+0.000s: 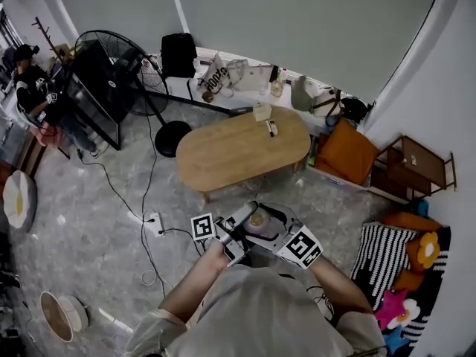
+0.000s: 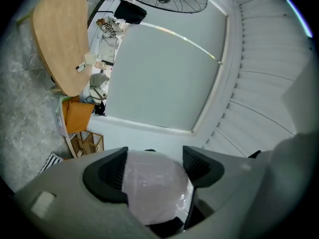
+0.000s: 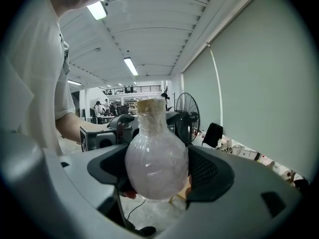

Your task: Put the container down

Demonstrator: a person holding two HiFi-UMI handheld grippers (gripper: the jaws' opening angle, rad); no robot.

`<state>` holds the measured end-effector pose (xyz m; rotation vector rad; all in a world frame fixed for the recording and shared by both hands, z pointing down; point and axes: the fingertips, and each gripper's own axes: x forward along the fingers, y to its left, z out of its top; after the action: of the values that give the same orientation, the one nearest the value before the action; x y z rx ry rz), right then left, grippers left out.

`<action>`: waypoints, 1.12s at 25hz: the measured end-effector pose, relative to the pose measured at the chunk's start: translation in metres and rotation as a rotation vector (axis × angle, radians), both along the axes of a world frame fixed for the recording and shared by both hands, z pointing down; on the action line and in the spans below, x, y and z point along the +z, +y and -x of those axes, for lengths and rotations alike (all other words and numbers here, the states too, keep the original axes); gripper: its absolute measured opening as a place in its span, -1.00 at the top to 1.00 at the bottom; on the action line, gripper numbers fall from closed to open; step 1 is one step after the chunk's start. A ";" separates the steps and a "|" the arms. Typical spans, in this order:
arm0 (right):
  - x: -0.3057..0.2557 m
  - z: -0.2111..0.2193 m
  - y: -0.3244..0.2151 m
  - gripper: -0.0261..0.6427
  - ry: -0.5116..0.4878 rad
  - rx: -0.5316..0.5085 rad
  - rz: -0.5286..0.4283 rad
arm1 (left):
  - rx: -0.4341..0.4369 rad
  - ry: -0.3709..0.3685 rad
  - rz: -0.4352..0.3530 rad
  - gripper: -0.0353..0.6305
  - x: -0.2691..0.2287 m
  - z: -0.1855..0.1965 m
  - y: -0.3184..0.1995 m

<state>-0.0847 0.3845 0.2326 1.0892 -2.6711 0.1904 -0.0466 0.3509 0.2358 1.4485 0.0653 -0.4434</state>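
The container [image 1: 257,219] is a clear round-bellied flask with a cork-coloured top, held in the air in front of the person's chest. My left gripper [image 1: 239,227] and right gripper [image 1: 275,230] meet on it from opposite sides. In the left gripper view its pale belly [image 2: 155,193] fills the gap between the dark pads of the left gripper [image 2: 154,171]. In the right gripper view the container [image 3: 156,161] stands upright, neck and cork up, with the right gripper [image 3: 157,167] shut on its belly. The left gripper's body shows just behind it.
An oval wooden table [image 1: 242,149] stands ahead on the grey floor, with a small box [image 1: 262,111] and a small dark-and-white item [image 1: 271,128] near its far edge. A standing fan [image 1: 111,65] is at far left, a power strip [image 1: 154,224] with cables on the floor, cushions [image 1: 387,255] at right.
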 end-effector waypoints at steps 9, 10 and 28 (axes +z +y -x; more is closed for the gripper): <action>0.012 0.010 -0.113 -0.20 0.012 0.060 0.030 | 0.048 -0.010 0.024 -0.13 0.012 0.011 -0.110; 0.014 0.011 -0.123 -0.20 0.013 0.063 0.034 | 0.053 -0.014 0.025 -0.13 0.013 0.012 -0.119; 0.050 -0.023 -0.230 -0.20 -0.021 -0.038 0.114 | -0.020 -0.057 0.089 -0.13 0.052 -0.020 -0.229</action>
<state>-0.0620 0.1544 0.2831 1.0067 -2.6607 0.3451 -0.0266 0.1216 0.2881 1.3741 -0.0145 -0.4159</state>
